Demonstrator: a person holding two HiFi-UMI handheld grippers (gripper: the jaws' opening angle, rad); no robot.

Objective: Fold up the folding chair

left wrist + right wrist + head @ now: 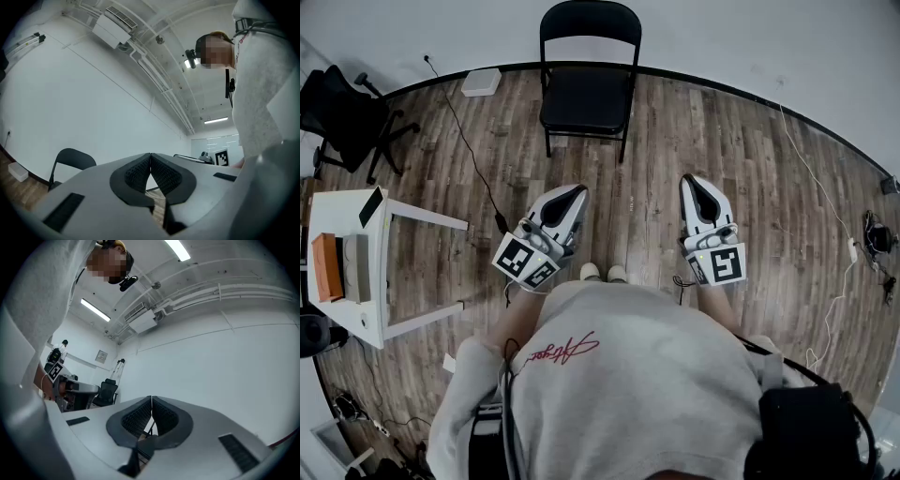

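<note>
Wood-plank flooring (750, 187) meets a plain white wall at the far edge of the room.

Head view: the folding chair (586, 89) stands fully unfolded, seat level. It is ahead of both grippers and well apart from them, slightly nearer the line of the left gripper (578, 192). The right gripper (691, 181) is held beside the left one, and both sets of tips aim toward the chair. A white table (370, 281) stands off to the left of the left gripper.

Left gripper view: the ribbed pads (140, 171) are pressed together at the tips, with nothing between them. The chair's backrest shows beyond and to the left of the jaws.

Right gripper view: the pads (161, 416) likewise meet at the tips and carry nothing. Only thin dark slivers show past them, possibly the chair, but this cannot be confirmed.

Step in hand: approach, since folding appears not yet begun. The next move probably calls for closing the distance and spreading both pairs of jaws. One gripper would then steady the backrest while the other lifts the front edge of the seat toward it.
</note>
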